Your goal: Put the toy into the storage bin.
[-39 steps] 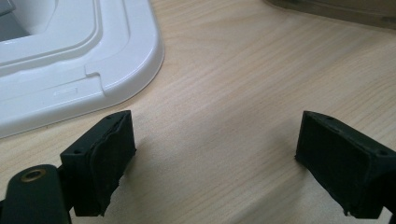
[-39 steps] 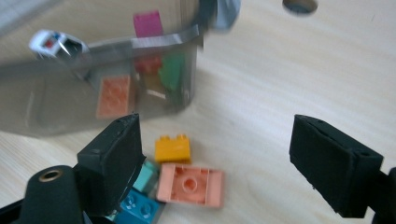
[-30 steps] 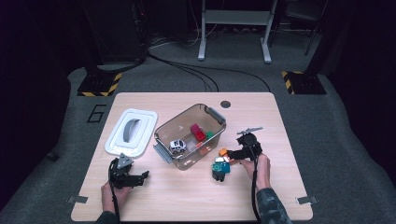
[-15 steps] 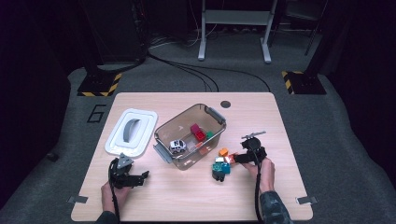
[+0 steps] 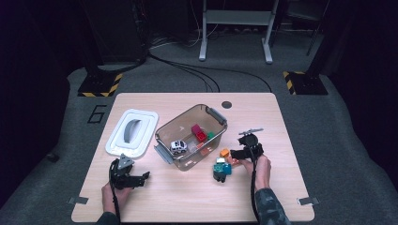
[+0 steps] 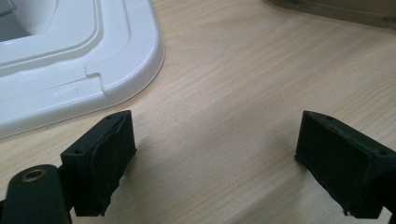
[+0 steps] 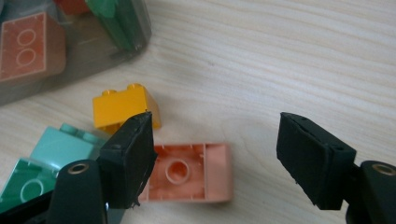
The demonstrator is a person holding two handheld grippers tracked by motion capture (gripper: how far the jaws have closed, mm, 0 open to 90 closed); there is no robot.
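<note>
Picking is in hand: right gripper (image 7: 215, 158), released, jaws just closing, hangs over the pink brick (image 7: 191, 172) beside the box (image 5: 191, 136); next it must lower and clench. Left gripper (image 6: 215, 163) waits released.

Lid (image 5: 131, 132) left of bin (image 5: 191, 136); loose bricks (image 5: 222, 165) just right-front of bin; toy car (image 5: 178, 146) inside it.
</note>
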